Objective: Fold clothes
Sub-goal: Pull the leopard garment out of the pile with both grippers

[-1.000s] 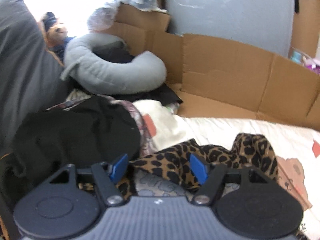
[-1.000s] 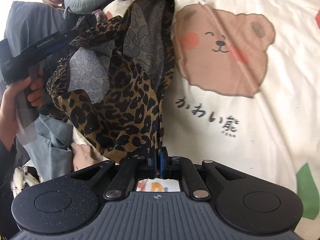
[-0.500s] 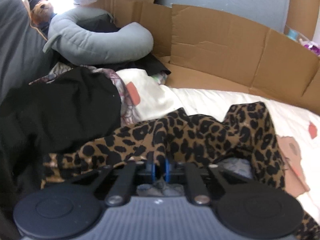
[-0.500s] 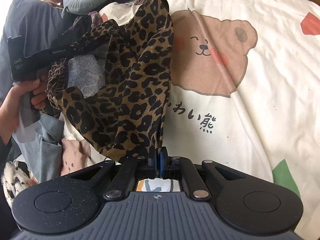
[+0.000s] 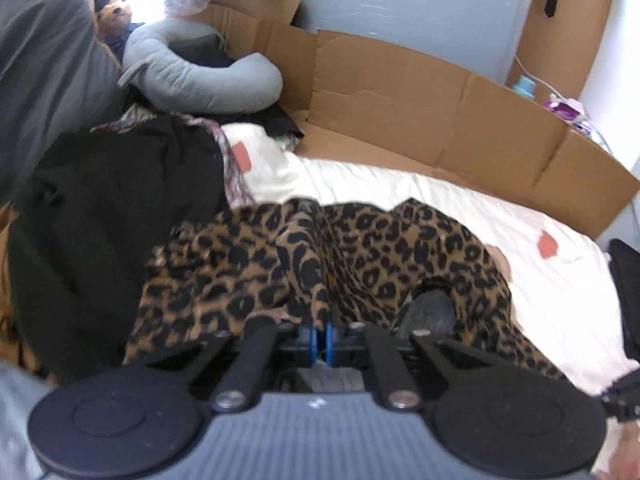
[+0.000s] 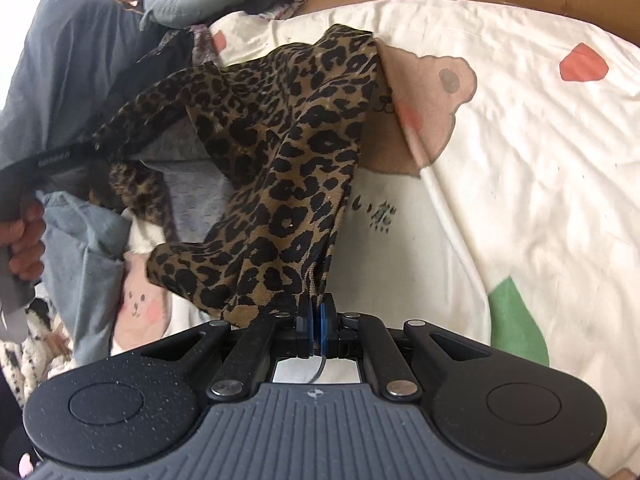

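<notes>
**Both grippers hold the garment, but no fold is made yet**

We start with the bed sheet (image 6: 540, 152), white with a bear print, which fills the right half of the right wrist view and is bare there, so we have room to lay the cloth out. At the left of both views a pile of other clothes (image 5: 100, 216) waits, dark and grey pieces; we judge that these are not folded.

The leopard garment (image 6: 280, 168) hangs in the middle of the right wrist view, lifted from the sheet and bunched, with its pale inner side showing at centre left. In the left wrist view it lies across the lower centre of the frame.

The left gripper (image 5: 319, 338) has just been closing, and its jaws now pinch an edge of the leopard cloth. The right gripper (image 6: 316, 322) is also clamped on a gathered edge of the same cloth at the bottom centre of its view.

In our judgement the task is near its beginning: the garment is caught at two points, but spreading it flat, folding it and treating the pile are all left.
</notes>
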The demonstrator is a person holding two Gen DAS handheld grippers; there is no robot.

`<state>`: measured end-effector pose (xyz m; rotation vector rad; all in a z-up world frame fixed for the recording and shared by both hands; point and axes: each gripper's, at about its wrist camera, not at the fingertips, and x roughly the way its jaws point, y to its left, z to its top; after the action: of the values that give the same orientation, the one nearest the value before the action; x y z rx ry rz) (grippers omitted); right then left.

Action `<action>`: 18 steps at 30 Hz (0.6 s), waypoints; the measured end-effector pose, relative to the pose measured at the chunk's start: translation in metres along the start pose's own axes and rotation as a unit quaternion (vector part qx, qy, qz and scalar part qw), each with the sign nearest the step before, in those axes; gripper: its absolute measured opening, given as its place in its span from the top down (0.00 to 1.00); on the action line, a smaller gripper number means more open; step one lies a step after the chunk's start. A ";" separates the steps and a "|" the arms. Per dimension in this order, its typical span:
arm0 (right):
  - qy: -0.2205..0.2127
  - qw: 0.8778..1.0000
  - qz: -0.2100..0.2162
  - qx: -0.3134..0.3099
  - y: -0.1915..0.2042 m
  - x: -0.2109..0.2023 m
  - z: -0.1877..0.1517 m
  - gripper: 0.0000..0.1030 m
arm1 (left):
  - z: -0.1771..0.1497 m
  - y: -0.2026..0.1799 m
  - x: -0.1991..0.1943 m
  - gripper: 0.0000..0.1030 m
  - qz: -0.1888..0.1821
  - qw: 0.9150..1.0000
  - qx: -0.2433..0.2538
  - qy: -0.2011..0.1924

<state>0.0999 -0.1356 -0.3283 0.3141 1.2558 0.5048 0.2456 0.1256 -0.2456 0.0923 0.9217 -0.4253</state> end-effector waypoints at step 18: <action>0.019 0.999 -0.021 0.018 -0.017 -0.035 -0.051 0.69 | -0.096 0.004 -0.105 0.96 0.042 0.996 -0.042 0.065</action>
<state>0.0465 -0.1714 -0.3225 0.3098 1.3073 0.4551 0.1198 0.1866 -0.2217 0.0824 1.0581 -0.3038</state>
